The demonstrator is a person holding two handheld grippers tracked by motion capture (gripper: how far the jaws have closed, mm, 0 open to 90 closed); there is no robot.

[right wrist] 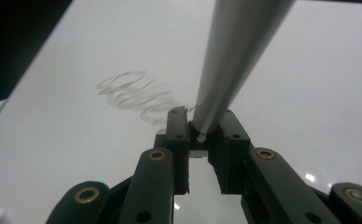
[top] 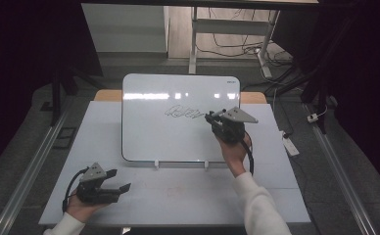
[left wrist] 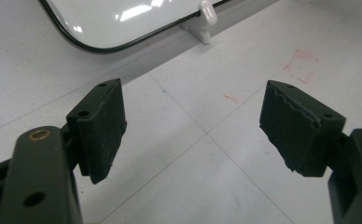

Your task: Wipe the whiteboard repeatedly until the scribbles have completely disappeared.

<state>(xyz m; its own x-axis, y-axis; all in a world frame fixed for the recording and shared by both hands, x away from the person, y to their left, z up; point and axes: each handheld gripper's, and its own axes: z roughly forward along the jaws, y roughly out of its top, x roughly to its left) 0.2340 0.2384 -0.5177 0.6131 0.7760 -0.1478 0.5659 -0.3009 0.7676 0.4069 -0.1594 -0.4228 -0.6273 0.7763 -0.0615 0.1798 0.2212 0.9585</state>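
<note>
The right gripper (right wrist: 202,128) is squeezing a grey marker (right wrist: 230,56) to scribble (top: 183,113) on the whiteboard (top: 154,137), while the left gripper (left wrist: 193,126) is waiting, wide and holding nothing.

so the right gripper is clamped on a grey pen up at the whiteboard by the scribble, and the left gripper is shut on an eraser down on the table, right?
Not quite. The left gripper holds no eraser: the left gripper view shows its jaws wide apart with bare table between them. The rest stands: the right gripper is clamped on the grey pen at the whiteboard, by the scribble.
</note>
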